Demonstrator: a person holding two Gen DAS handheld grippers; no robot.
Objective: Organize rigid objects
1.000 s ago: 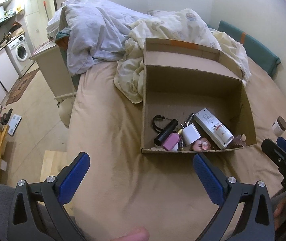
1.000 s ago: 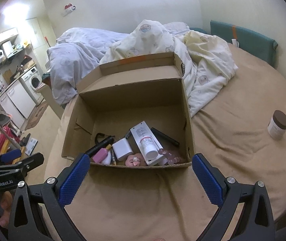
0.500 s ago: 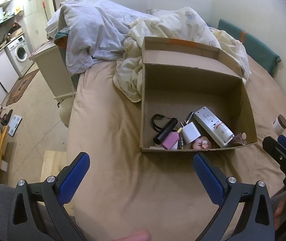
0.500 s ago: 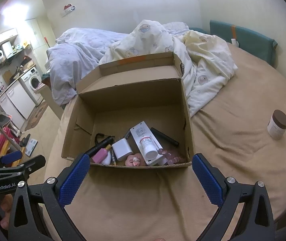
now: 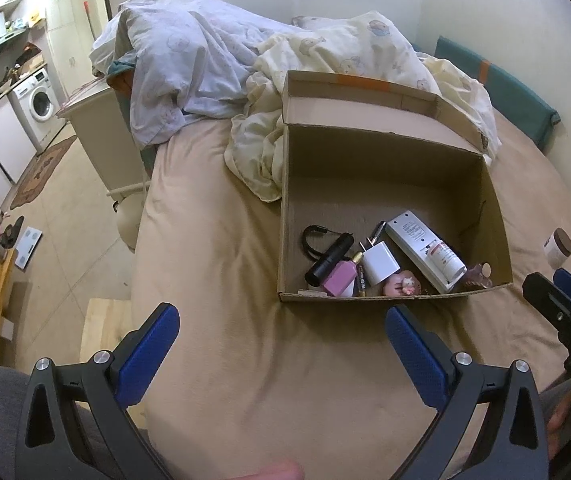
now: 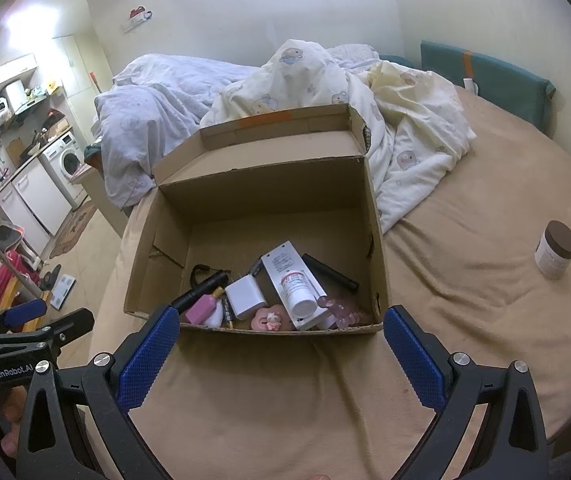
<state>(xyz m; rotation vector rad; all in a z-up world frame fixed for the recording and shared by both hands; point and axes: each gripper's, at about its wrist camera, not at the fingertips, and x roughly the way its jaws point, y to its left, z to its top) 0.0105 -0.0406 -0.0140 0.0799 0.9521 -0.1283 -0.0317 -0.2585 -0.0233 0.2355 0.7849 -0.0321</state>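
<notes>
We held the left gripper (image 5: 281, 328) with its blue-padded fingers (image 5: 147, 354) spread wide and nothing between them, low over the tan bedsheet (image 5: 225, 280). The right gripper (image 6: 281, 328) was just as wide and just as bare.

Just beyond both pairs of fingertips stood the open cardboard box (image 6: 375, 240), its near wall touching the line between our right fingertips and sitting ahead and to the right of our left ones. Inside, crowded against that near wall, lay the rigid things: a black flashlight (image 5: 329, 258), a pink perfume bottle (image 5: 341, 278), a white charger plug (image 5: 379, 262), a pink round trinket (image 5: 401, 285), a white remote (image 5: 417, 240) with a white bottle (image 6: 299, 290) on top of it, and a black pen (image 6: 329, 272). The far half of the box floor was bare cardboard, and its lid flap stood upright behind.

Well off to the right of our right fingers, a brown-capped jar (image 6: 556, 249) stood upright on the sheet, apart from the box. Open sheet ran between the fingers, box and jar. Beyond the box, rumpled quilts (image 6: 405, 136) pressed against its far and right walls. To the left of our left fingers the bed edge dropped to the floor (image 5: 65, 208).
</notes>
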